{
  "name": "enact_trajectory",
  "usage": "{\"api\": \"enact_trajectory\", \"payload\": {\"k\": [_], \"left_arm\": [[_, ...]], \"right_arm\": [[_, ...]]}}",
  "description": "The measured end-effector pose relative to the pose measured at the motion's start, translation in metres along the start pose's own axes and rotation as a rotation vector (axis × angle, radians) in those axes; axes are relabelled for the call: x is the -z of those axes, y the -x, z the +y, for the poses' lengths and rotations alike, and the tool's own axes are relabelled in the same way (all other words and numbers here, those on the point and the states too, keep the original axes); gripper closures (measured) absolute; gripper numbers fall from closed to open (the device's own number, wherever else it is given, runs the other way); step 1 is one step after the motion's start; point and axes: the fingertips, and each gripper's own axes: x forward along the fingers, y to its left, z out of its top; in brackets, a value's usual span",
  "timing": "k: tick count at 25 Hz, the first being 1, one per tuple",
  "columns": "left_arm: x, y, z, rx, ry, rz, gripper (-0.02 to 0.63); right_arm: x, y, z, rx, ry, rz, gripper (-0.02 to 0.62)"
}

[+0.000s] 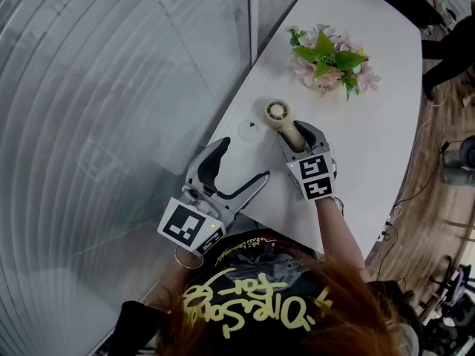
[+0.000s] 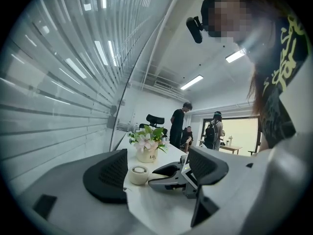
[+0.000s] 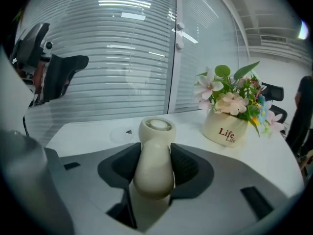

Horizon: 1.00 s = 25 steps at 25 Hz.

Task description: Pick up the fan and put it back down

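Fan point(image 3: 154, 155): we see its cream handle pinched between the pads of the right claw point(image 1: 300, 135), with the round head jutting ahead of the jaws over the white desk point(image 1: 371, 139). A flower pot point(image 3: 226, 129) stands beyond, to that claw's right. The left claw point(image 2: 159, 173) hangs spread, gripping nothing.

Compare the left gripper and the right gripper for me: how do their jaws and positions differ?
The right gripper is shut on the cream fan's handle; the left gripper stands open with nothing between its jaws. The right gripper is out over the white table, nearer the flower pot; the left gripper sits at the table's near edge, by the glass wall. Both have black ribbed pads.
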Motion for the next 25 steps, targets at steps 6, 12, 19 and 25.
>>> {"api": "enact_trajectory", "payload": {"k": [6,12,19,25], "left_arm": [[0.001,-0.006,-0.003,0.007,0.005,0.005,0.218],[0.003,-0.008,-0.001,0.006,0.011,0.008,0.218],[0.006,-0.008,-0.003,0.012,0.017,0.011,0.218],[0.002,-0.010,-0.007,0.023,0.013,0.007,0.218]], "right_arm": [[0.006,-0.006,0.000,-0.005,-0.004,0.050,0.402],[0.012,-0.012,0.001,-0.004,0.003,0.107,0.402],[0.013,-0.014,0.001,-0.014,-0.012,0.143,0.402],[0.013,-0.012,0.002,0.010,0.011,0.130,0.402]]}}
